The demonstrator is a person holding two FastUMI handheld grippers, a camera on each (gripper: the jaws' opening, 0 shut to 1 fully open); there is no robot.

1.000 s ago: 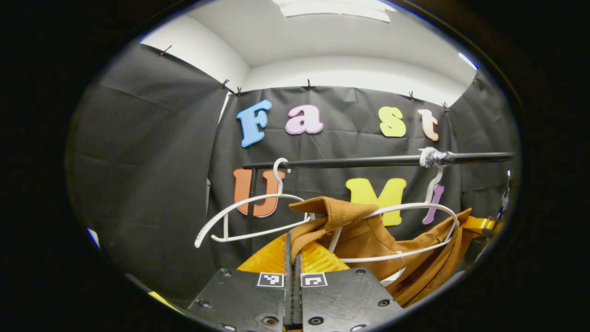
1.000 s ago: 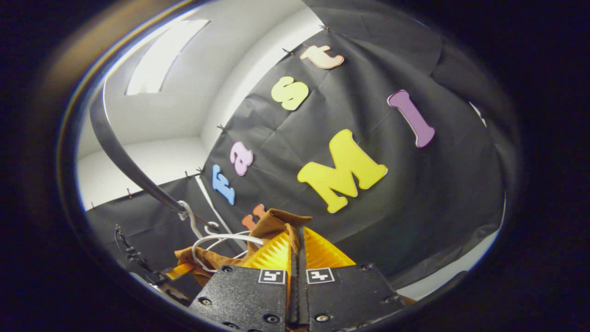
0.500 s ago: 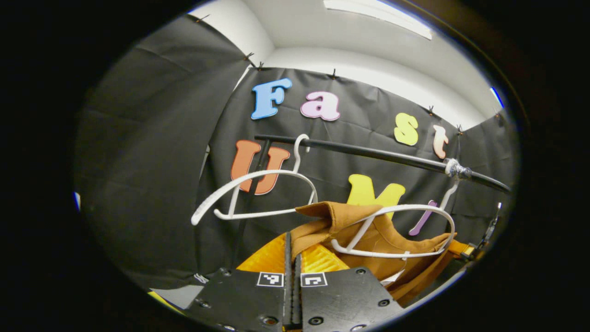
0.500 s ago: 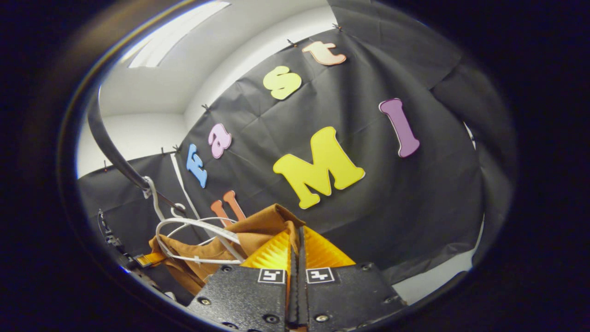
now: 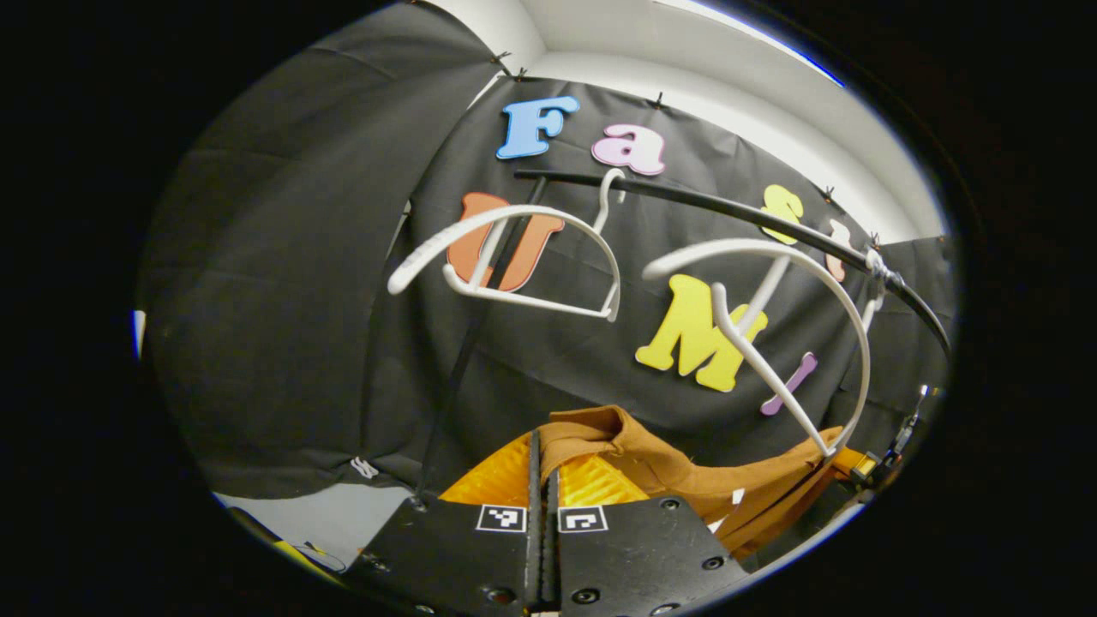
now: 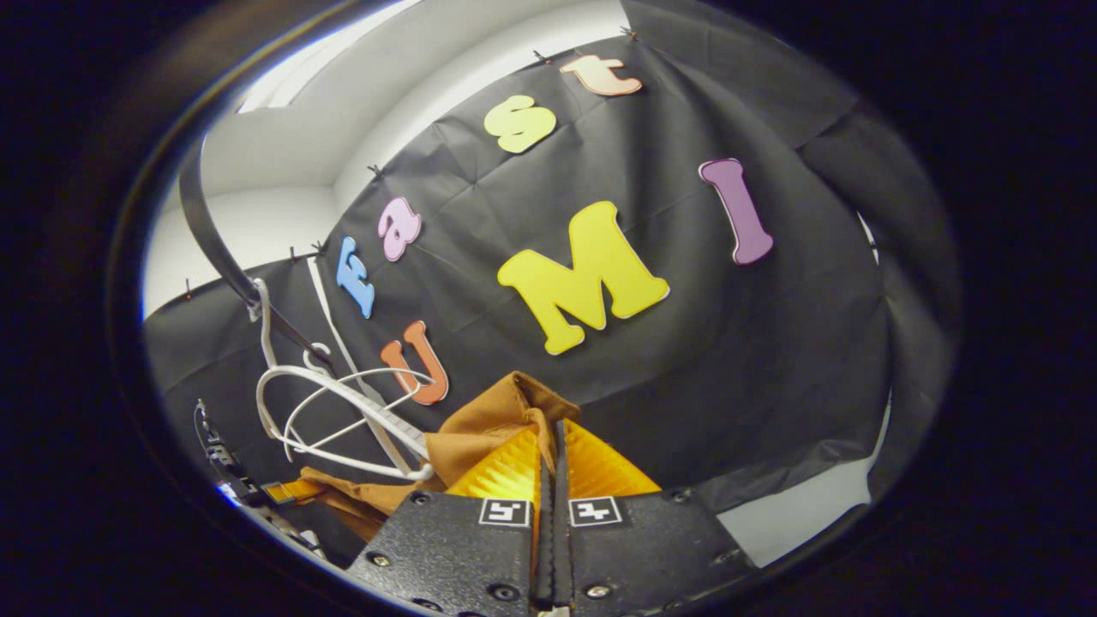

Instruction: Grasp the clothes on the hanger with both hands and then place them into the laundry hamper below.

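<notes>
The brown garment (image 5: 660,467) stretches between both grippers, below the white hanger (image 5: 771,343) it hung on. That hanger hangs tilted and bare from the black rail (image 5: 728,210). My left gripper (image 5: 542,439) is shut on one folded edge of the cloth. In the right gripper view, my right gripper (image 6: 555,426) is shut on the other edge of the brown garment (image 6: 493,420), and the white hanger (image 6: 343,411) stands off to the left. The right gripper (image 5: 866,467) also shows small at the cloth's far end in the left gripper view.
A second bare white hanger (image 5: 514,257) hangs on the rail, left of the first. The black rail (image 6: 214,240) curves overhead in the right gripper view. The black cloth wall is close behind. A pale floor strip (image 5: 343,523) shows under the wall's hem.
Both grippers have come down holding the garment. The cloth has slipped off the hanger, which has swung up and tilted bare. Rail and hangers now sit higher in both views.
</notes>
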